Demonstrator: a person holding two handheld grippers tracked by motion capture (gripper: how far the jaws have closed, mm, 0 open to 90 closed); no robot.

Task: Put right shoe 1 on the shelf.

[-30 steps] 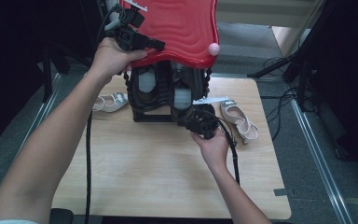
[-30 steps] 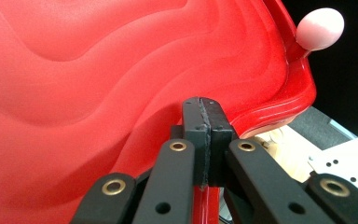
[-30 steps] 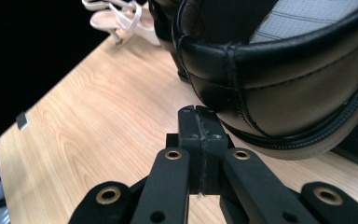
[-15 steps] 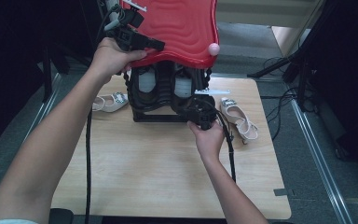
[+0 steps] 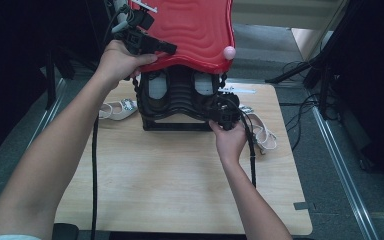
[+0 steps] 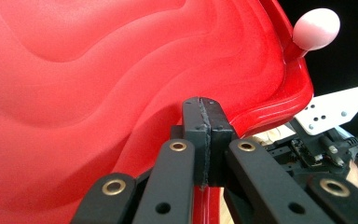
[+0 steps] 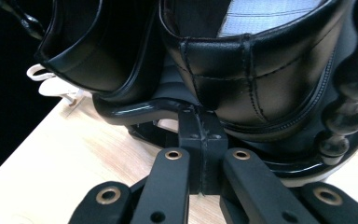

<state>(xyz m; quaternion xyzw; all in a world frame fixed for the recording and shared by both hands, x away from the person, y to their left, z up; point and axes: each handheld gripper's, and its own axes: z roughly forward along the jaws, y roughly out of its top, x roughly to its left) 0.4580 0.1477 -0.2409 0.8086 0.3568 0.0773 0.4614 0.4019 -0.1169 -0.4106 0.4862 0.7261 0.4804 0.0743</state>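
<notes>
Scene, high view: a wooden table in the lower half of the frame, a black case standing near its far edge at centre, with a red wavy lid raised above it at upper centre. A pink knob sits on the lid's right corner. Two dark shoes with pale insoles stand inside the case.

Left gripper, upper left of the high view: clenched, jaws pressed together at the red lid's front rim. In the left gripper view the closed tips lie right against the lid's glossy edge; whether they pinch the rim or only prop it I cannot tell. Judged: this hand is keeping the lid up.

Right gripper, centre right of the high view: also clenched, nothing between the jaws. In the right gripper view the shut tips sit just under a black shoe, at the case's glossy lower rim.

Outside the case: one pale sandal left of it on the table, another to the right, near the right hand.

Progress, judged: lid open, dark pair seated in the case. Left to do: right gripper seems to be nudging or settling the shoe; sandals not yet packed; lid not yet lowered
</notes>
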